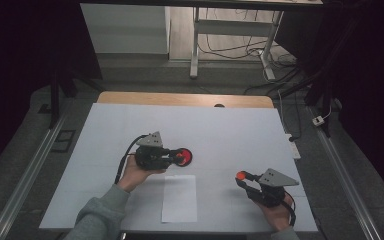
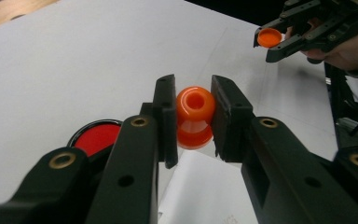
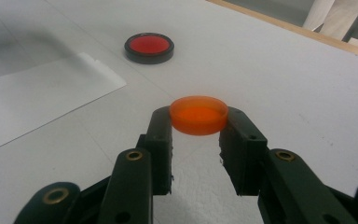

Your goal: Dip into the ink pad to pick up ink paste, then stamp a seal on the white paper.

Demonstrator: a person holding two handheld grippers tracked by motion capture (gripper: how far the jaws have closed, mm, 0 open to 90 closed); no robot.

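My left gripper (image 2: pixel 194 100) is shut on a small orange bottle-shaped piece (image 2: pixel 195 116) with a round hole in its near end, gripped at its sides. Below and beside it, a red disc with a black rim (image 2: pixel 95 137) lies flat on the table. In the high view the left gripper (image 1: pixel 176 157) sits mid-table, its tips right at the disc (image 1: pixel 187 159). My right gripper (image 3: pixel 198 122) is shut on a shallow orange cap (image 3: pixel 198 114), pinched by its rim between the jaw tips. The right gripper (image 1: pixel 241 179) and cap (image 1: pixel 240 175) are at the front right.
A white sheet of paper (image 1: pixel 180 197) lies at the front middle between the hands. The white table cover (image 1: pixel 220 130) ends at a wooden edge (image 1: pixel 185 99) at the back. Beyond it are desk legs and cables on the floor.
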